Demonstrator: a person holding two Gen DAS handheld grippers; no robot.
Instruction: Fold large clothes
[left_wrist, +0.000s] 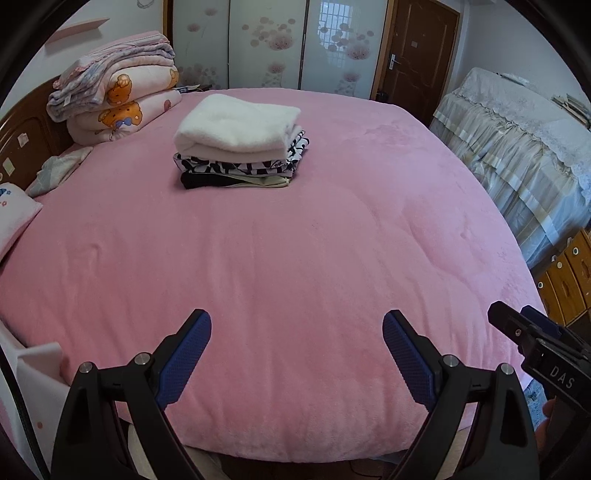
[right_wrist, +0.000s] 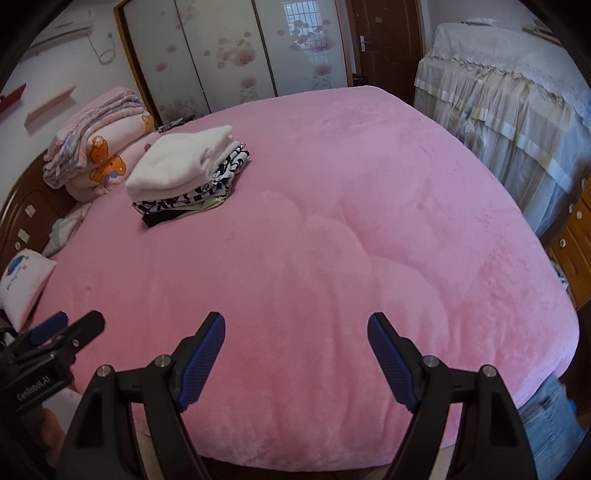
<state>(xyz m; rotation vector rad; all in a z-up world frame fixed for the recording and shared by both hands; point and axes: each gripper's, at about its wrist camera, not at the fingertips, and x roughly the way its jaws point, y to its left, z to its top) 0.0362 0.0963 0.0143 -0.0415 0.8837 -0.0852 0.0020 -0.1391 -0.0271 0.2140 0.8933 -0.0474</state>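
Note:
A stack of folded clothes (left_wrist: 240, 147) lies on the far part of the pink bed (left_wrist: 295, 258): a white fleece piece on top, black-and-white patterned pieces under it, a black and a cream piece at the bottom. The stack also shows in the right wrist view (right_wrist: 188, 173). My left gripper (left_wrist: 297, 325) is open and empty above the bed's near edge. My right gripper (right_wrist: 295, 325) is open and empty beside it, also above the near edge. The right gripper's side shows at the right of the left wrist view (left_wrist: 535, 339); the left gripper shows at the left of the right wrist view (right_wrist: 55, 336).
Folded quilts (left_wrist: 118, 96) with a bear print are piled at the wooden headboard (left_wrist: 22, 140) on the left. A small pillow (right_wrist: 22, 284) lies at the left edge. A lace-covered piece of furniture (left_wrist: 517, 147) and wooden drawers (left_wrist: 569, 273) stand to the right. Wardrobe doors (left_wrist: 266, 40) are behind.

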